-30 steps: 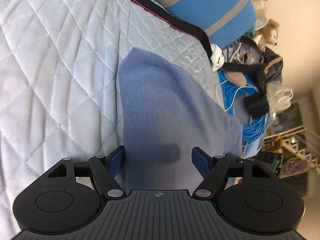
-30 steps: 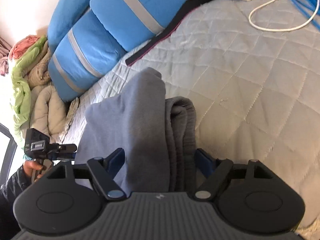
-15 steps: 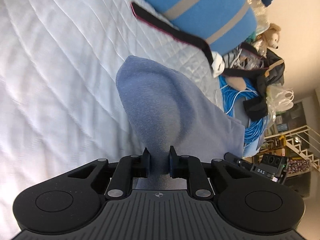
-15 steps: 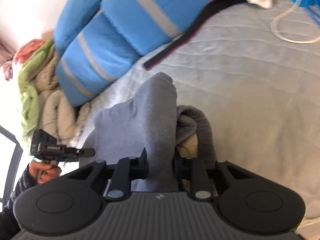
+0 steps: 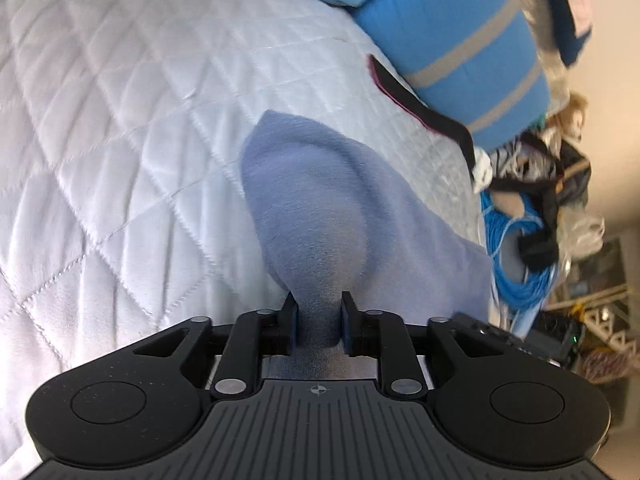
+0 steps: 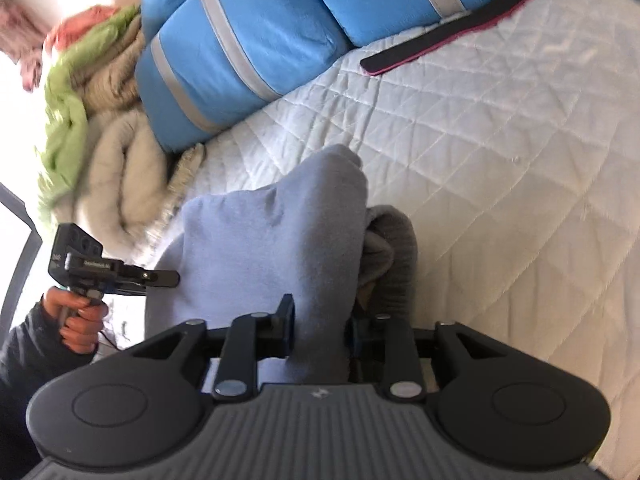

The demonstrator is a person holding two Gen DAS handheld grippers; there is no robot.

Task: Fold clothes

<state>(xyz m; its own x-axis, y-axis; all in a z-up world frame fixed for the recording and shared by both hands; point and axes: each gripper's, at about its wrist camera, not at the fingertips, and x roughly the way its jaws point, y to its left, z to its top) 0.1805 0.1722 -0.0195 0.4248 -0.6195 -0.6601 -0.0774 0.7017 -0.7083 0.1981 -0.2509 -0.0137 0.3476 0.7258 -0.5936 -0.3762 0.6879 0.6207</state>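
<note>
Garment (image 5: 312,216) bunched, lower edge hidden.

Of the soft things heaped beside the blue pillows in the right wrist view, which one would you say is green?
The green blanket, draped over the top left of the heap; the bundle under it is beige, and the cloth above it is orange-pink.

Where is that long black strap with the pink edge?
The long black strap with the pink edge lies on the white quilted bedspread, against the blue pillows, beyond the grey garment.
</note>
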